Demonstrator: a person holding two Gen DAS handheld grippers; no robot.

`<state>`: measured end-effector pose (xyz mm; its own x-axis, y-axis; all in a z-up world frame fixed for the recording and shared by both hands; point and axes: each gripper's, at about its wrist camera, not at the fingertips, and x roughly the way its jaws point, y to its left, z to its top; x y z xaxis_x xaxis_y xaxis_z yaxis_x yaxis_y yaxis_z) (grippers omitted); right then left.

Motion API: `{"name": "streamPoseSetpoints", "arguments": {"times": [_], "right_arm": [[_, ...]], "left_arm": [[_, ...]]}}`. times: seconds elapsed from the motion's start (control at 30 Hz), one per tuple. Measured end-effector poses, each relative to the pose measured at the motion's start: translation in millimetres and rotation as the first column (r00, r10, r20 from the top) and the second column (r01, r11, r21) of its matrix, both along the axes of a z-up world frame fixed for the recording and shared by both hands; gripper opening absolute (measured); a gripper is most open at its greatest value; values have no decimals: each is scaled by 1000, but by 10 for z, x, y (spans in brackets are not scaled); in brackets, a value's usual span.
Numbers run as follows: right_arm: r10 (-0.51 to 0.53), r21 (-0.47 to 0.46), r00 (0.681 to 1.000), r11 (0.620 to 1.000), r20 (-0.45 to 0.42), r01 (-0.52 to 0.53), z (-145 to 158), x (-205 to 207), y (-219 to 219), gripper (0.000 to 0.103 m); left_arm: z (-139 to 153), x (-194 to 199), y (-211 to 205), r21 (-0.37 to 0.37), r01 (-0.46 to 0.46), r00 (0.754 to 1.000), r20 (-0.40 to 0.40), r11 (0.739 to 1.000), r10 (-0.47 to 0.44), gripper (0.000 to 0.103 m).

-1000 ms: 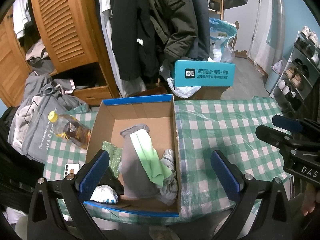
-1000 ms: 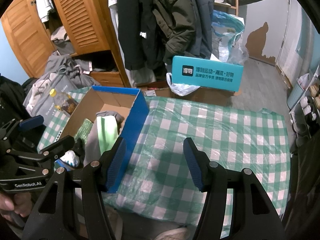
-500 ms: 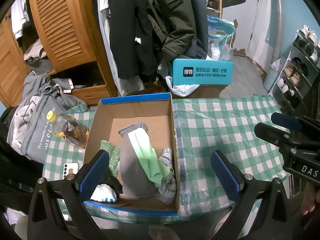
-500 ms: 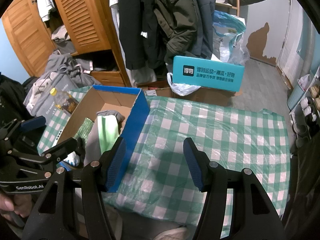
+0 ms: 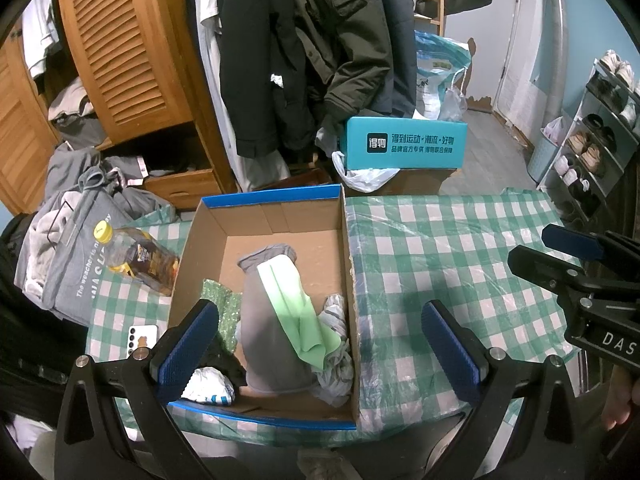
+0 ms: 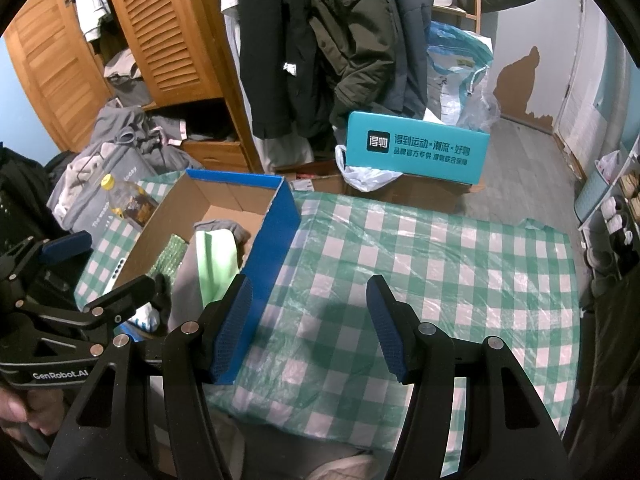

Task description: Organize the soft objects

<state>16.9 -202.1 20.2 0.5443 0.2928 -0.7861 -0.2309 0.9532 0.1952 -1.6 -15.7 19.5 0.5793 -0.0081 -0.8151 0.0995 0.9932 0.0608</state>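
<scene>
An open cardboard box (image 5: 348, 256) with blue edges sits on the left part of the checked table (image 5: 448, 248). Inside lie a grey cloth (image 5: 268, 336) with a light green cloth (image 5: 296, 300) draped over it, a sparkly green piece (image 5: 222, 308), a striped grey rag (image 5: 334, 364) and a white-and-blue sock (image 5: 208, 386). My left gripper (image 5: 316, 352) hangs open above the box's near end, holding nothing. My right gripper (image 6: 310, 328) is open over the bare tablecloth just right of the box wall (image 6: 272, 248), also empty.
A bottle (image 5: 140, 258) with a yellow cap and a white phone (image 5: 140, 338) lie left of the box. A teal box (image 5: 404, 144), hanging coats (image 5: 304, 52) and a wooden wardrobe (image 5: 120, 52) stand beyond the table. A shoe rack (image 5: 592, 144) is at the right.
</scene>
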Motion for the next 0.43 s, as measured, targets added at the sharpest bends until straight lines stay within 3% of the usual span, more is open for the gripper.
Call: {"name": "streamPoseSetpoints", "arguments": {"times": [0.43], "right_arm": [[-1, -2, 1000, 1000, 0, 1, 2, 0, 2, 59]], "left_arm": [[20, -32, 17, -4, 1, 1000, 10, 1000, -1, 102]]}}
